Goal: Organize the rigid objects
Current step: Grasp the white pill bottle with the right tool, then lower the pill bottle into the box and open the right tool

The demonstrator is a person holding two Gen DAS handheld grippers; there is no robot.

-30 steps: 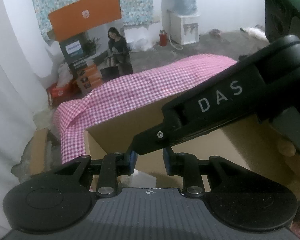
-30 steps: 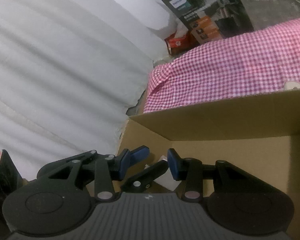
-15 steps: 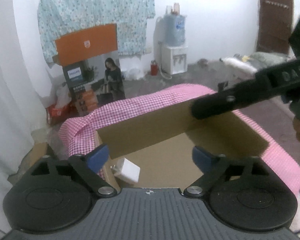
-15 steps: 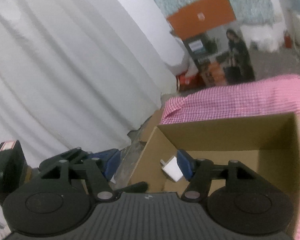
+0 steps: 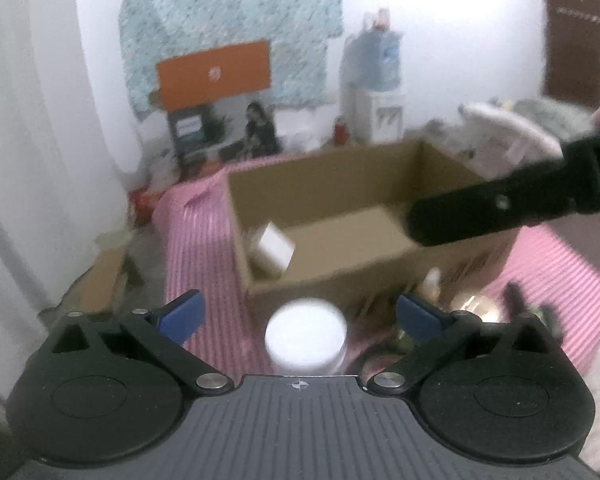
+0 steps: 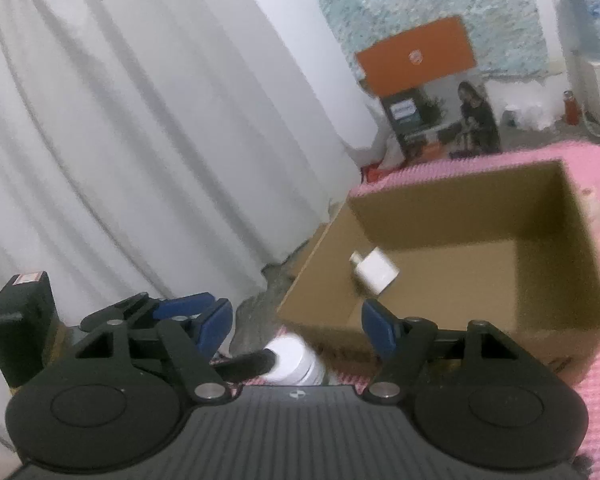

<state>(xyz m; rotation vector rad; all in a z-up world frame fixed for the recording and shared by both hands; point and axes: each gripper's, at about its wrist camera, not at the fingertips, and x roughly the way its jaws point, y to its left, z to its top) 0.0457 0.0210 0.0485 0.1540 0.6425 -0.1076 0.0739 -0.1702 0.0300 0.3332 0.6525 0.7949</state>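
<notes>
The blue-tipped fingers [image 5: 182,316] of the left gripper [image 5: 300,316] stand wide apart with nothing between them, and low in the gap, at about 6 o'clock of the left wrist view, stands a blurred white round-lidded plastic jar [image 5: 306,336] on the pink-and-white checked cloth [image 5: 198,248] that covers the bench. The right gripper [image 6: 296,324] is likewise spread wide and empty, its blue fingers [image 6: 376,326] framing the same white jar [image 6: 294,360] at 6 o'clock, just in front of the near wall of the open brown cardboard box [image 6: 560,276]. That box [image 5: 328,184] sits on the cloth at the centre of the left view, and inside it, toward its left wall at about 10 o'clock of the box floor, lies a small white cube-shaped charger plug [image 5: 274,246], also seen in the right view [image 6: 374,272] with its prong end up-left. One black finger of the right gripper crosses the left view at 3 o'clock, above the box's right edge. Small blurred items, one shiny and gold-coloured [image 5: 470,306], lie on the cloth at 4 o'clock; what they are cannot be told. Behind, at 11 o'clock, an orange carton [image 5: 214,74] bears a small white logo too blurred to read, above a printed appliance box picturing a woman [image 5: 224,134]; its blue label cannot be read either. A water dispenser with a blue bottle [image 5: 374,88] stands at 1 o'clock.
</notes>
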